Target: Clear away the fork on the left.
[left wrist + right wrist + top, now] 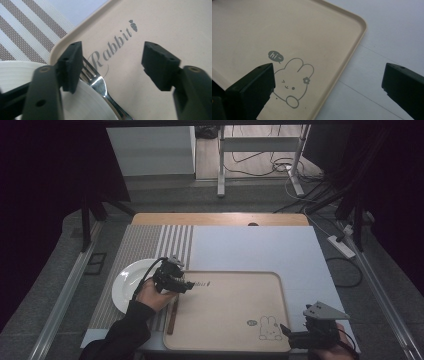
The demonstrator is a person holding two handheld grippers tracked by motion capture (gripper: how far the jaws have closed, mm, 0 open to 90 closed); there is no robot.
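Observation:
A beige tray (235, 315) with a rabbit drawing (270, 328) lies at the table's front centre. My left gripper (186, 284) hovers over the tray's near-left corner, open. Just below its jaws a metal fork (98, 83) lies with its tines on the tray (160, 22) beside the word "Rabbit", its handle (172, 316) running along the tray's left edge. A white plate (127, 282) sits left of it on the striped mat. My right gripper (286, 332) is open at the tray's front right corner (352, 37), one jaw over the rabbit drawing (292, 82), nothing held.
A striped placemat (150, 245) covers the table's left part; a pale blue-white mat (260, 250) covers the rest. The wooden table edge (220, 219) lies at the far side. Cables and a power strip (342, 245) lie on the floor to the right.

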